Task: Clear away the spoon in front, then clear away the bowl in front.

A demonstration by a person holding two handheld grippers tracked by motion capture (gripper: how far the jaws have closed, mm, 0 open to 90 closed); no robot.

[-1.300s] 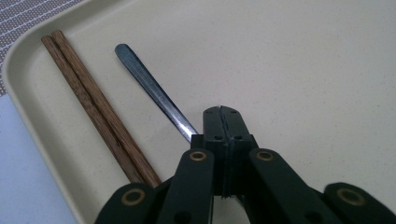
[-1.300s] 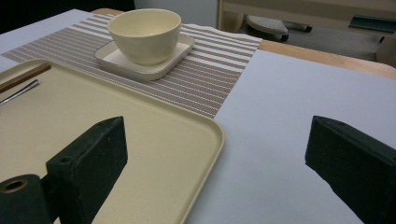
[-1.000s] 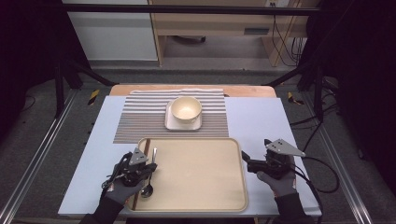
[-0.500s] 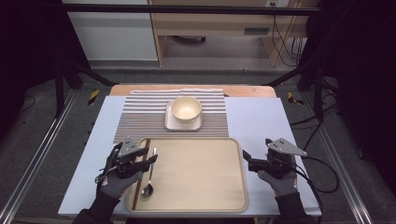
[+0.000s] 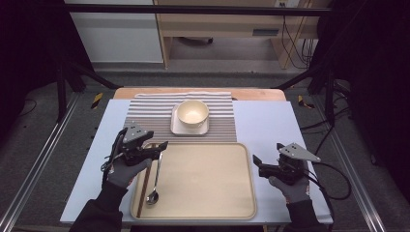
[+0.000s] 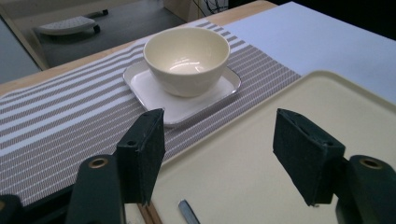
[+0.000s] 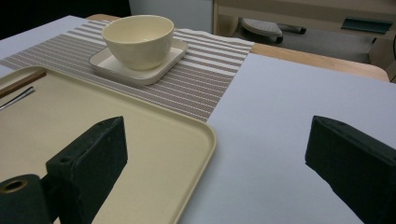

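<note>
The counter (image 5: 270,130) carries a striped mat (image 5: 150,116) at its far side and a beige tray (image 5: 208,179) at its near side. On the mat sits a square white plate (image 5: 179,129) with a cream bowl (image 5: 192,113) standing upright on it. A spoon (image 5: 155,179) lies along the tray's left part, bowl end toward the person, and beside it, against the left rim, lies a thin brown stick (image 5: 141,193), possibly a pair of chopsticks, though the high view is too coarse to say.

The left tongs (image 5: 157,149) hover over the tray's far left corner, above the spoon's handle. Their jaws have just been opening and now stand spread with nothing between them. In the left gripper view the handle tip (image 6: 187,212) lies below the gap.

The right tongs (image 5: 257,164) rest by the tray's right rim, spread wide and empty.
</note>
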